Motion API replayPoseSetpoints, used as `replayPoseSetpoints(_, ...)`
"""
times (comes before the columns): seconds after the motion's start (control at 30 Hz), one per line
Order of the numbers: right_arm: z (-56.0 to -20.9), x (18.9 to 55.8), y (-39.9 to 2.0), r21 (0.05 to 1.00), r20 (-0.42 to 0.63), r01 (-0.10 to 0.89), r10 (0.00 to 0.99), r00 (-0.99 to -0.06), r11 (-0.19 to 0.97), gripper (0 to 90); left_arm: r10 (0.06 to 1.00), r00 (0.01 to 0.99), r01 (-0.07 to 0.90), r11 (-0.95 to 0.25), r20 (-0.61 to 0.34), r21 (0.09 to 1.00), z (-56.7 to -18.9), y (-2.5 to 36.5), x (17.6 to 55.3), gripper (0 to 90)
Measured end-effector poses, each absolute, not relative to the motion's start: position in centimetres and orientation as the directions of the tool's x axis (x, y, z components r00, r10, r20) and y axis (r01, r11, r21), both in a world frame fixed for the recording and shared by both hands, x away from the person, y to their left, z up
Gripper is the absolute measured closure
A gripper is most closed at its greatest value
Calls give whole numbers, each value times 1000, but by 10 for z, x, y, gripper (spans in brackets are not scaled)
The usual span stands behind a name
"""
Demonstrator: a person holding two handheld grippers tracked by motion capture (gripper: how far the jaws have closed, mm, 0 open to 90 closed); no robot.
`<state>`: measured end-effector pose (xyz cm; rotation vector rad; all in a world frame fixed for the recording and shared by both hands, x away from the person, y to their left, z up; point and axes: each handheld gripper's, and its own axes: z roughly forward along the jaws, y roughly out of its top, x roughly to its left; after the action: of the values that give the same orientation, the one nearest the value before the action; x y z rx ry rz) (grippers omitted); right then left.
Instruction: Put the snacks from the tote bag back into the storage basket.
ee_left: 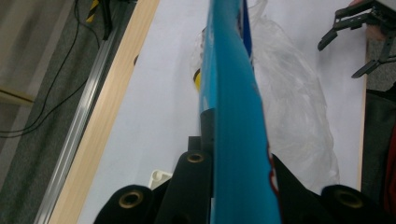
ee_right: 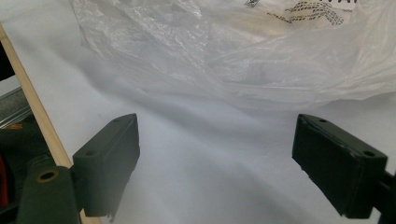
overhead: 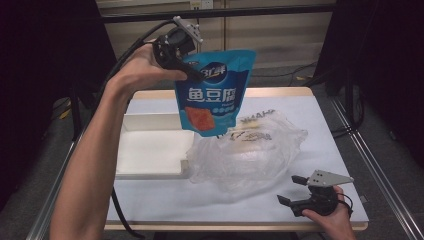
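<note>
A blue fish-tofu pouch (overhead: 214,92) is gripped by its top edge in the closed left claw (overhead: 192,75), hanging upright above the clear plastic bag (overhead: 250,150); the right claw (overhead: 295,190) is held wide open and empty, low on the tabletop (overhead: 150,205).

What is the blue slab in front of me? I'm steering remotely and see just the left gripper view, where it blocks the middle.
Observer: It's a blue snack pouch seen edge-on; the high view shows its printed front with white characters and an orange food picture.
Operator: Is it off the table?
Observer: Yes. The left gripper holds it by an upper corner and it hangs in the air above the clear plastic bag.
Operator: Anything beside that bag?
Observer: A shallow white tray lies against the bag's left side.
Operator: And the other gripper?
Observer: The right gripper has its jaws wide apart with nothing between them, aimed at the near edge of the bag.
</note>
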<state>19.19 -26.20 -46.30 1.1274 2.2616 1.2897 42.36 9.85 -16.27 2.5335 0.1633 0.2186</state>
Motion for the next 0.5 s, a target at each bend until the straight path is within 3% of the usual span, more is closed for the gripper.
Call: replayPoseSetpoints(0.5, -463, 192, -264, 828, 118, 488, 764, -634, 277, 139, 210, 971, 109, -818, 116, 565, -166, 147, 432, 900)
